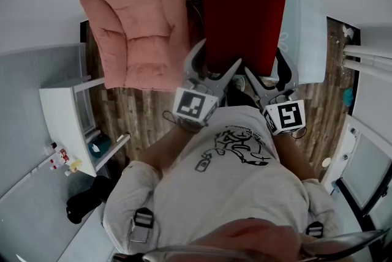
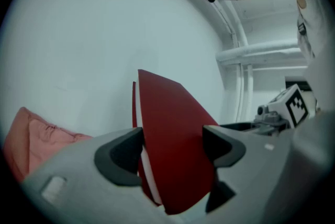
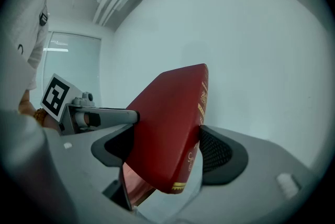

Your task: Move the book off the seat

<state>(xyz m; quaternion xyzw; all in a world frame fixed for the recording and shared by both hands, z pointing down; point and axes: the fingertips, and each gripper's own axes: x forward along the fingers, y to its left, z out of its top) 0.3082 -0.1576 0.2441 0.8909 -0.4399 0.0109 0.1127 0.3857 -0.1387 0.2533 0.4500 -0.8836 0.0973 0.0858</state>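
A dark red hardcover book (image 1: 245, 16) is held up in front of me by both grippers. My left gripper (image 1: 218, 57) is shut on its lower left edge; in the left gripper view the red cover and white page edges (image 2: 172, 134) stand between the jaws. My right gripper (image 1: 270, 76) is shut on the lower right corner, and the spine with gold lettering (image 3: 175, 129) is clamped between its pads. The book hides most of what lies under it; black chair parts (image 1: 283, 70) show just below it.
A pink cushioned seat (image 1: 138, 22) lies left of the book. A pale blue-grey panel (image 1: 305, 22) sits behind and right of it. A white shelf unit (image 1: 70, 123) stands at the left and white pipes (image 1: 367, 56) at the right, over a wooden floor (image 1: 131, 114).
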